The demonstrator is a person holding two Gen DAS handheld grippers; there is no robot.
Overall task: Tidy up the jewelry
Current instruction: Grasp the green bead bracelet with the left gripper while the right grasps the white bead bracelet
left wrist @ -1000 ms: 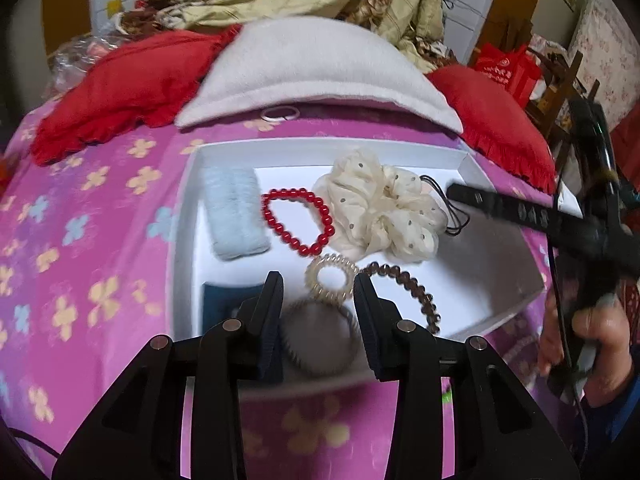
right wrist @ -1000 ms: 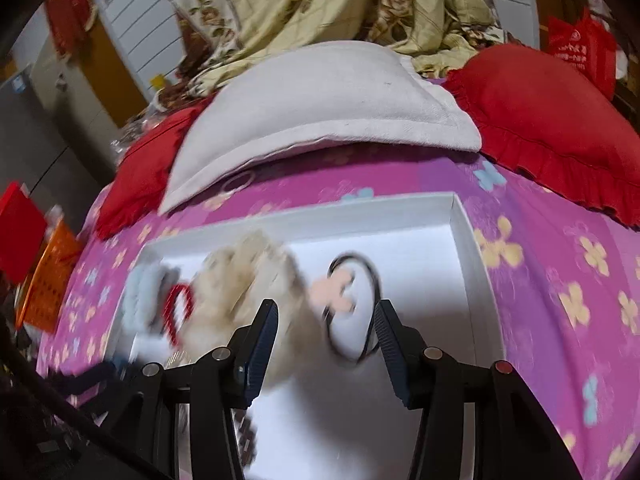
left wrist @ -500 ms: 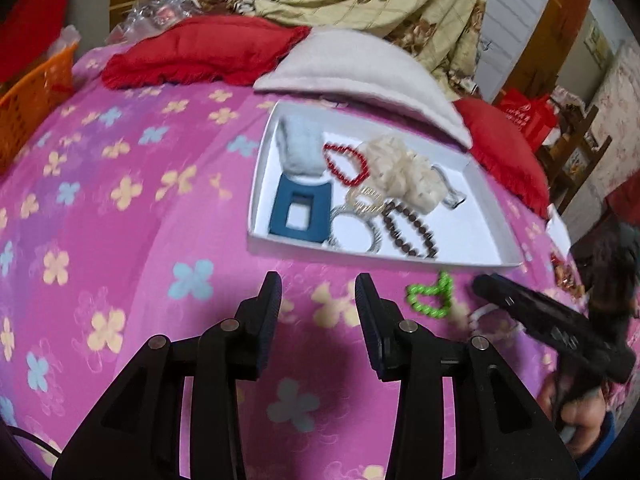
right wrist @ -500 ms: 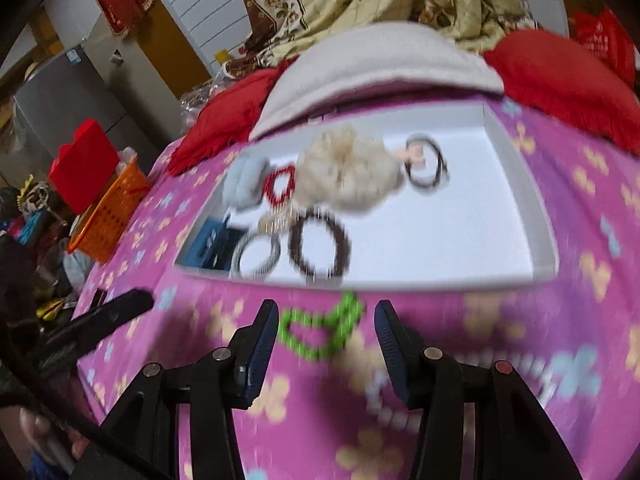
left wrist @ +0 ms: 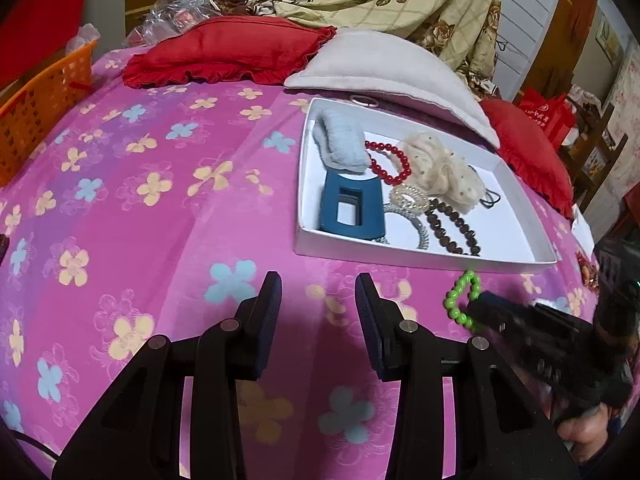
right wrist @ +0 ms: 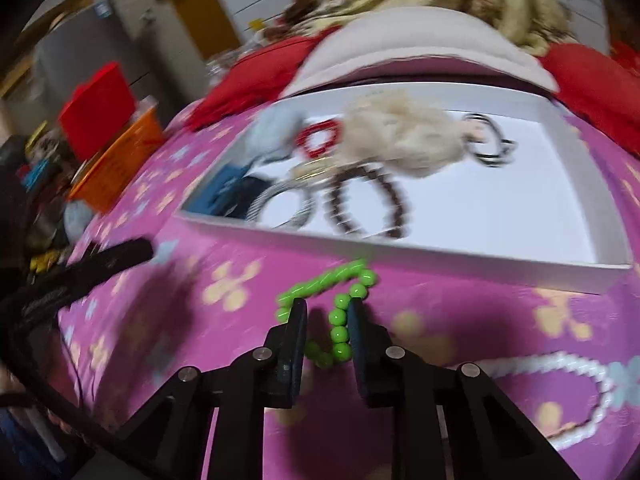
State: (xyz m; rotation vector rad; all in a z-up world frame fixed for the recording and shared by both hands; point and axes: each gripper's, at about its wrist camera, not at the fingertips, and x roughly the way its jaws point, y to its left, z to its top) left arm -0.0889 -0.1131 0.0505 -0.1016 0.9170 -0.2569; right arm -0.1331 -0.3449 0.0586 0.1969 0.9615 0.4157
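Note:
A green bead bracelet (right wrist: pixel 340 322) lies on the pink flowered bedspread just in front of the white tray (right wrist: pixel 400 254). My right gripper (right wrist: pixel 327 312) straddles it, jaws closing, one strand between the fingers with a gap still showing on the left side. The left wrist view shows the right gripper (left wrist: pixel 482 310) at the green bracelet (left wrist: pixel 460 300). My left gripper (left wrist: pixel 318 292) hovers open and empty over bare bedspread, near the tray's (left wrist: pixel 400 258) front left corner. The tray holds a blue hair claw (left wrist: pixel 352 208), red beads (left wrist: pixel 388 162), a cream scrunchie (left wrist: pixel 440 172) and brown beads (left wrist: pixel 452 228).
A white pearl strand (right wrist: pixel 580 368) lies on the bedspread to the right of the green bracelet. Red cushions (left wrist: pixel 224 52) and a pale pillow (left wrist: pixel 388 68) crowd behind the tray. An orange basket (left wrist: pixel 36 108) stands at the bed's far left.
Both grippers pulled back from over the tray to the bedspread in front of it. The right gripper came down onto the green bracelet and its jaws narrowed around it.

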